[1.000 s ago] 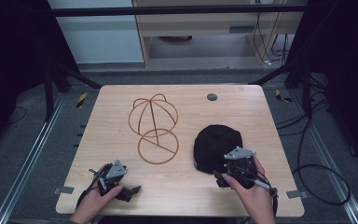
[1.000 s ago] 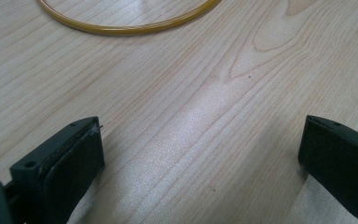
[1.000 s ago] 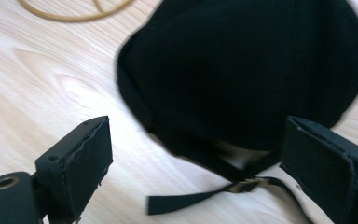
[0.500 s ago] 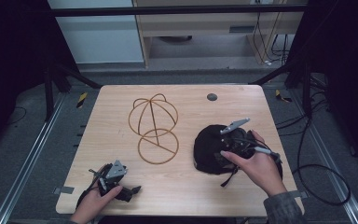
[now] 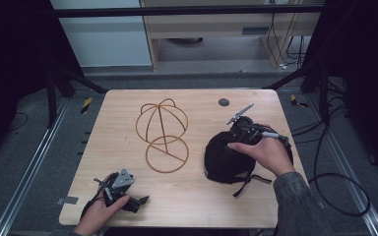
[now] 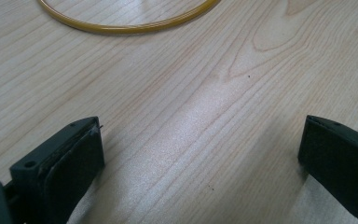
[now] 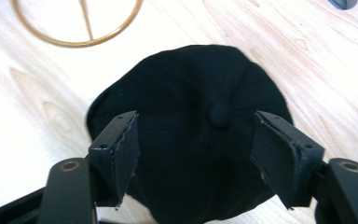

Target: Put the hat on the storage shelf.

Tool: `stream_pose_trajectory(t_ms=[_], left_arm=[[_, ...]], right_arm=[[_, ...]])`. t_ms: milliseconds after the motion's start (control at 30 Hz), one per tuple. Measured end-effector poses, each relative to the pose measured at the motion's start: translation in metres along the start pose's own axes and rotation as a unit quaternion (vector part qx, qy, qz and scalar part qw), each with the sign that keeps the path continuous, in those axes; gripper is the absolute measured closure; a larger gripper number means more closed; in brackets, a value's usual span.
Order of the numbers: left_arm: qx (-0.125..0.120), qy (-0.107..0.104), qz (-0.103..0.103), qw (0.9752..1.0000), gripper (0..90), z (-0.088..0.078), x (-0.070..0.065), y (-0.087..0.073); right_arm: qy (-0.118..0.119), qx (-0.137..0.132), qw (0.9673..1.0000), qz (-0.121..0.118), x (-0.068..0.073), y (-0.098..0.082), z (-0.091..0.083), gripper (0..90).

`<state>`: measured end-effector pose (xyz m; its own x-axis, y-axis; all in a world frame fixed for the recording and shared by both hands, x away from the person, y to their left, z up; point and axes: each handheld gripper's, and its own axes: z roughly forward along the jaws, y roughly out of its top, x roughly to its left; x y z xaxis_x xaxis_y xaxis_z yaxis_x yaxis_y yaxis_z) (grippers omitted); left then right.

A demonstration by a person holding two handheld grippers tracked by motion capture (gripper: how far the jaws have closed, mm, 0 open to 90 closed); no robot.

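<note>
The right gripper [image 5: 243,129] is held over the black cap [image 7: 191,140], jaws open; a closing grasp seems called for next. The left gripper [image 5: 123,189] is rested, jaws open, on the near table [image 5: 187,206].

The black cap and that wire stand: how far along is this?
Nothing looks finished: the black cap lies on the table, apart from the wire frame. In hand: the right claw hangs open over the cap. The left claw rests open near the table's edge. Gripping the cap and probably fitting it on the frame remain.
</note>
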<state>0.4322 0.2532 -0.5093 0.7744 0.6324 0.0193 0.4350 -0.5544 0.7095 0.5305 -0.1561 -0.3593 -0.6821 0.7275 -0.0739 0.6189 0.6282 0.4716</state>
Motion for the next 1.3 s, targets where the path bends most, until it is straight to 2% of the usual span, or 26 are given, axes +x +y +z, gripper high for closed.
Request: stream_pose_trajectory(t_ms=[100,400,467,567,600,667,767,867,1000,1100,1300], left_arm=[[0.0,-0.001,0.001,1.0,0.0,0.0,0.0,0.0],[0.0,-0.003,0.002,1.0,0.0,0.0,-0.001,0.0],[0.0,-0.003,0.002,1.0,0.0,0.0,-0.001,0.0],[0.0,-0.003,0.002,1.0,0.0,0.0,-0.001,0.0],[0.0,-0.002,0.002,1.0,0.0,0.0,-0.001,0.0],[0.0,-0.002,0.002,1.0,0.0,0.0,-0.002,0.0],[0.0,-0.003,0.002,1.0,0.0,0.0,-0.001,0.0],[0.0,-0.002,0.003,1.0,0.0,0.0,-0.002,0.0],[0.0,-0.003,0.002,1.0,0.0,0.0,-0.002,0.0],[0.0,-0.003,0.002,1.0,0.0,0.0,-0.001,0.0],[0.0,-0.003,0.002,1.0,0.0,0.0,-0.001,0.0]], right_arm=[[0.009,0.019,0.9997,0.012,-0.01,0.008,0.013,36.1],[0.013,0.053,0.998,0.031,-0.017,0.015,0.034,37.7],[0.017,0.058,0.9977,0.03,-0.018,0.015,0.036,45.4],[0.03,0.068,0.9966,0.037,-0.02,0.015,0.038,66.8],[0.037,0.066,0.9965,0.035,-0.021,0.014,0.038,70.8],[0.039,0.066,0.9963,0.038,-0.022,0.014,0.038,73.3],[0.046,0.059,0.9965,0.037,-0.023,0.011,0.034,73.8],[0.049,0.031,0.9973,0.045,-0.025,0.009,0.022,74.0],[0.049,-0.003,0.998,0.04,-0.026,0.012,0.007,74.0],[0.05,-0.031,0.9973,0.043,-0.029,0.017,-0.005,74.0],[0.049,-0.047,0.9969,0.039,-0.031,0.021,-0.015,74.0]])
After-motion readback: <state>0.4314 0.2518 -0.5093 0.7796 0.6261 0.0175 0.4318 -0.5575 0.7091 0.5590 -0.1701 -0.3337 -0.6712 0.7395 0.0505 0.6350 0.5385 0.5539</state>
